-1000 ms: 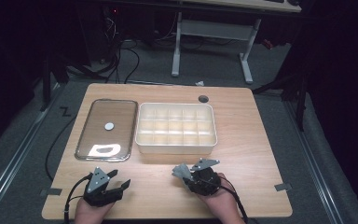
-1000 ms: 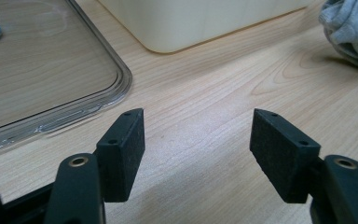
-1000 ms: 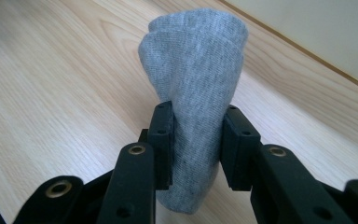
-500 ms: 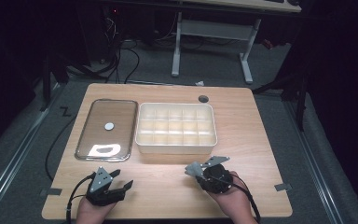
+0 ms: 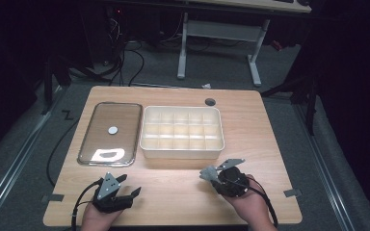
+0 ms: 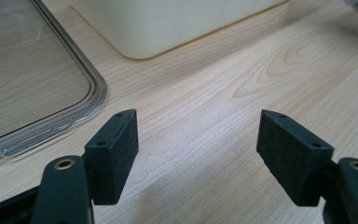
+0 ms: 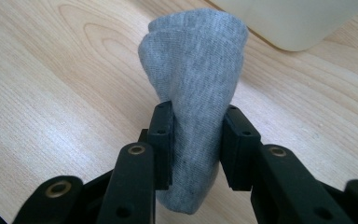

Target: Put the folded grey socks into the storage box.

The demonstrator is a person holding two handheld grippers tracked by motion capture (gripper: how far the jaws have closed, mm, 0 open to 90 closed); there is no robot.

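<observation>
Your right gripper has drifted rightward along the near edge of the pale wooden table since a second ago, its jaws clamped on a folded grey knitted sock held just above the wood, near the cream plastic compartment box. Your left gripper has just been opening; its jaws stand wide with nothing between them, beside the clear plastic lid.

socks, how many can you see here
1. A folded grey sock is clamped between the pads of the right gripper, held above the table near the cream divided box. The box's compartments look empty, though their near corners are hidden.
</observation>
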